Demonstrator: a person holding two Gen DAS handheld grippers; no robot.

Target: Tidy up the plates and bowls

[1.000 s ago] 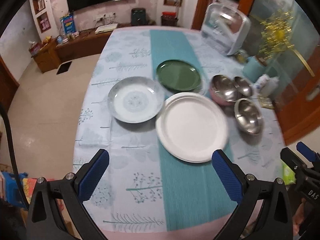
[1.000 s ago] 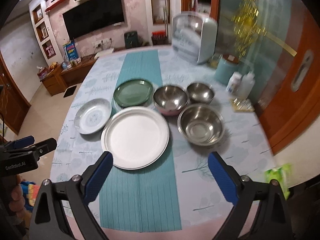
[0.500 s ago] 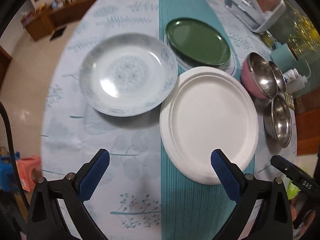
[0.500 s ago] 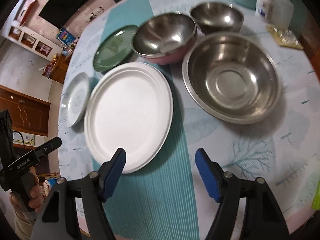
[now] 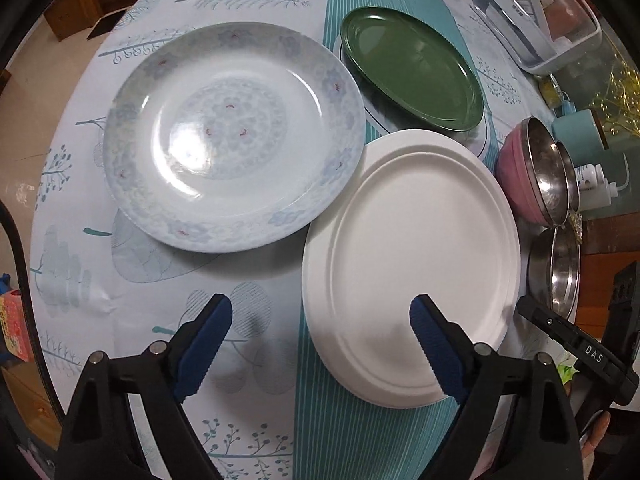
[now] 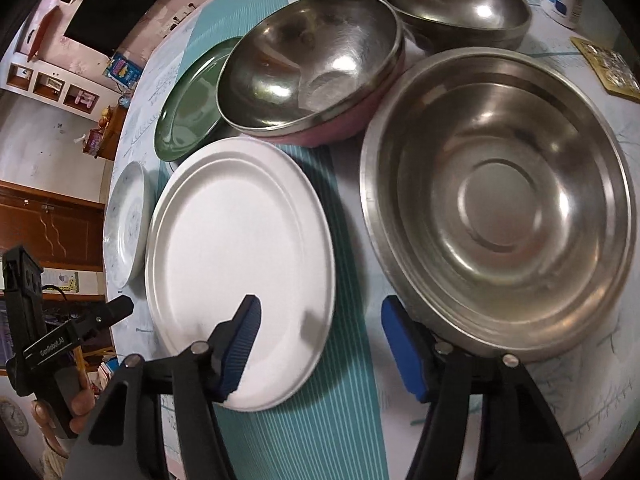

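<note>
A patterned pale-blue plate point(image 5: 234, 136), a green plate point(image 5: 412, 68) and a large white plate point(image 5: 412, 264) lie on the table. My left gripper point(image 5: 320, 344) is open, low over the white plate's near-left rim. In the right wrist view the white plate point(image 6: 240, 272) sits left of a large steel bowl point(image 6: 500, 208). A pink-sided steel bowl point(image 6: 308, 64) and a small steel bowl point(image 6: 456, 4) stand behind. My right gripper point(image 6: 320, 344) is open, its right finger by the big bowl's near rim.
A teal runner point(image 6: 304, 420) crosses the patterned tablecloth point(image 5: 120, 280). A clear dish rack point(image 5: 540, 20), a teal canister point(image 5: 576, 132) and white bottles point(image 5: 596, 184) stand at the table's far right. The table's near edge is just below both grippers.
Both grippers have dropped lower and moved forward over the table. The left one closed in on the white plate, the right one on the large steel bowl and narrowed somewhat.
</note>
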